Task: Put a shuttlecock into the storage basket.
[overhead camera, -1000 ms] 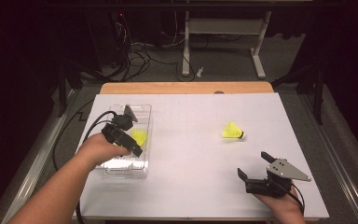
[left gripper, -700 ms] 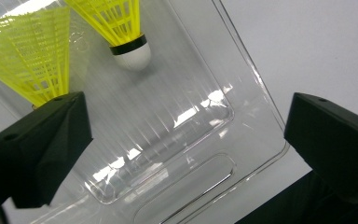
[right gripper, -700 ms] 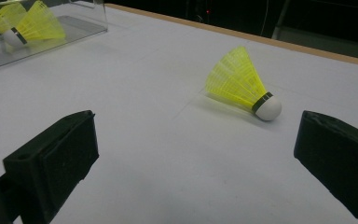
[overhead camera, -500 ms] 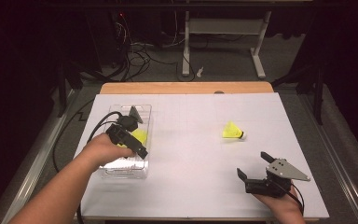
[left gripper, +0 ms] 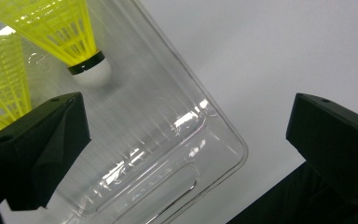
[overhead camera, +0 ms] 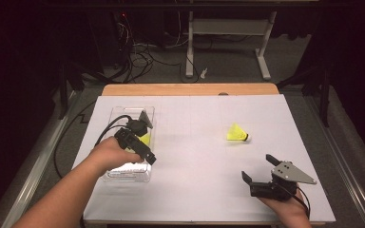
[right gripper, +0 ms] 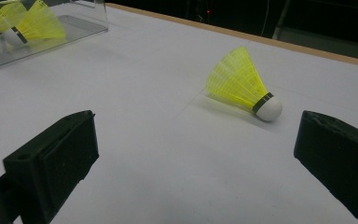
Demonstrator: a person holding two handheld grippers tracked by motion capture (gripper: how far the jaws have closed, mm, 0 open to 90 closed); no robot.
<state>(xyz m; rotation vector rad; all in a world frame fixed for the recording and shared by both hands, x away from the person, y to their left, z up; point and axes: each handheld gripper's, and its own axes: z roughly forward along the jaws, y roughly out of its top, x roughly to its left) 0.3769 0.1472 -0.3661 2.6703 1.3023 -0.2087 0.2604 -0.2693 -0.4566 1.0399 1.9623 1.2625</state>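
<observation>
Shuttlecock (left gripper: 70, 35) in tray (left gripper: 168, 140) — beyond open left gripper (left gripper: 186, 144)

Three yellow shuttlecocks are in sight. Two lie inside the clear plastic tray (left gripper: 168, 140) under the left gripper (left gripper: 186, 135): one shuttlecock (left gripper: 70, 32) just ahead of its left jaw, the other (left gripper: 2, 88) partly behind that jaw. The third shuttlecock (right gripper: 242, 84) lies alone on the white table (right gripper: 144, 140), ahead of the right gripper (right gripper: 196, 158) and between its jaws' lines. One tray. Two grippers, each with two black jaws.
</observation>
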